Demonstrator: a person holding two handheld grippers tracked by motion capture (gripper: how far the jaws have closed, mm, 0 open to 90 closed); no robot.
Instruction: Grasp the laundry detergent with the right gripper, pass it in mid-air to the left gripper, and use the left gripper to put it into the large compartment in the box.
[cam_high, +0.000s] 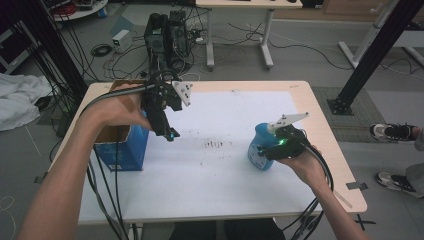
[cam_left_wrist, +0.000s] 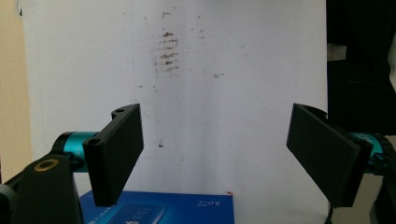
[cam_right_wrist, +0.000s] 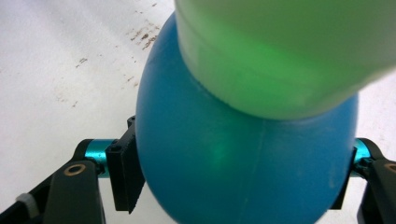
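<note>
A round blue bottle (cam_high: 256, 144) with a pale top (cam_right_wrist: 280, 51) stands on the white sheet (cam_high: 225, 170) at the table's right side. My right gripper (cam_high: 267, 150) reaches in from the right, and its jaws press against the bottle's belly (cam_right_wrist: 243, 154) on either side. At the table's left, my left gripper (cam_high: 169, 133) hangs above the sheet next to a blue box (cam_high: 122, 150). Its jaws stand wide apart with nothing between them (cam_left_wrist: 215, 140). The box's blue top (cam_left_wrist: 159, 210) lies just below them in the left gripper view.
Brown smudges (cam_high: 215, 144) mark the middle of the sheet. The blue box's top is open, with a cardboard inside. Cables trail off the near table edge from both hands. On the floor beyond the table are a computer tower (cam_high: 167, 35) and another desk's legs (cam_high: 267, 35).
</note>
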